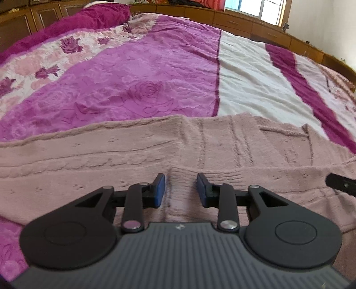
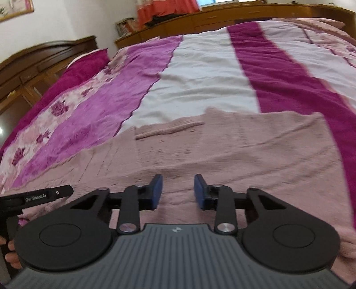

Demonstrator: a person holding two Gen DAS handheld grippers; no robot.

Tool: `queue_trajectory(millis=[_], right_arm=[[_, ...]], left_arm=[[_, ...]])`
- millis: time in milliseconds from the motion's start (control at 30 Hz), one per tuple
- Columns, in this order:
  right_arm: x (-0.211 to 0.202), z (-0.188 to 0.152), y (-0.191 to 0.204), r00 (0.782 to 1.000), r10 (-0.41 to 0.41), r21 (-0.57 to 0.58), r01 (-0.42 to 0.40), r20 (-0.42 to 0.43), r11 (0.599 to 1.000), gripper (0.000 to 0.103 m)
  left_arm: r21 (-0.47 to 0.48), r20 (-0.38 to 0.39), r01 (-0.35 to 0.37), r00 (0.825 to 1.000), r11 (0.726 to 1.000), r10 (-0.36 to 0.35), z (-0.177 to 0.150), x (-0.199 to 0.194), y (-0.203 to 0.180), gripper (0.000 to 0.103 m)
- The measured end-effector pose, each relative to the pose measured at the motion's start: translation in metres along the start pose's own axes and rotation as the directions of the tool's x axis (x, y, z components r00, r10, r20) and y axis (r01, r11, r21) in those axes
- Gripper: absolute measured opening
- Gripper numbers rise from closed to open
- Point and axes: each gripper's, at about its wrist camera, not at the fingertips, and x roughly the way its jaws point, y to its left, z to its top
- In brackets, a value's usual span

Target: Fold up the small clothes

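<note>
A dusty-pink cable-knit sweater [image 1: 155,151] lies on a magenta, purple-rose and white striped bedspread [image 1: 244,84].

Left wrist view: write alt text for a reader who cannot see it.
An open left claw hovers low over a dusty-pink knit sweater spread flat on a bed. Beyond it lies a purple, white and magenta floral bedspread, with wooden cabinets and a bright window behind. The right claw's tip shows at the right edge.

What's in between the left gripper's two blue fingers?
Only the pink knitted sweater shows in the gap of the open left gripper, seen in the left wrist view.
</note>
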Motion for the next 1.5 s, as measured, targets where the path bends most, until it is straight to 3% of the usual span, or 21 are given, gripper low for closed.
queue_trajectory(millis=[100, 200, 433, 533, 700, 767, 1167, 1433, 1500], right_arm=[[0.026, 0.001, 0.011, 0.999, -0.031, -0.009, 0.031, -0.028, 0.999, 0.037], [0.040, -0.001, 0.014, 0.998, -0.065, -0.020, 0.065, -0.015, 0.998, 0.037], [0.025, -0.001, 0.010, 0.999, -0.047, 0.016, 0.047, -0.007, 0.999, 0.040], [0.006, -0.003, 0.009, 0.999, -0.039, 0.037, 0.039, 0.010, 0.999, 0.057], [-0.025, -0.011, 0.008, 0.999, -0.023, 0.053, 0.021, 0.036, 0.998, 0.064], [-0.037, -0.015, 0.007, 0.999, -0.017, 0.062, 0.014, 0.042, 0.998, 0.065], [-0.100, -0.037, 0.013, 0.997, -0.005, 0.089, -0.001, 0.074, 0.996, 0.069], [-0.119, -0.060, 0.016, 0.999, 0.017, 0.099, -0.020, 0.032, 0.995, 0.070], [-0.122, -0.065, 0.016, 1.000, 0.020, 0.093, -0.021, 0.020, 0.995, 0.075]], left_arm=[[0.020, 0.002, -0.045, 0.999, 0.999, 0.045, -0.003, 0.002, 0.002, 0.036], [0.007, 0.000, -0.028, 1.000, 1.000, 0.028, -0.002, 0.003, 0.008, 0.036], [-0.006, -0.022, -0.016, 1.000, 1.000, 0.016, 0.001, -0.007, 0.013, 0.035], [-0.018, -0.034, -0.005, 0.999, 1.000, 0.005, 0.001, -0.015, 0.018, 0.035], [-0.035, -0.062, -0.004, 0.998, 0.999, 0.002, 0.000, -0.031, 0.025, 0.035], [-0.041, -0.061, -0.005, 0.998, 0.999, 0.002, -0.001, -0.041, 0.028, 0.045], [-0.070, -0.069, -0.021, 0.997, 0.997, 0.016, -0.011, -0.084, 0.045, 0.067], [-0.100, -0.085, -0.079, 0.994, 0.992, 0.070, -0.024, -0.099, 0.067, 0.070], [-0.121, -0.088, -0.092, 0.993, 0.988, 0.082, -0.027, -0.101, 0.075, 0.070]])
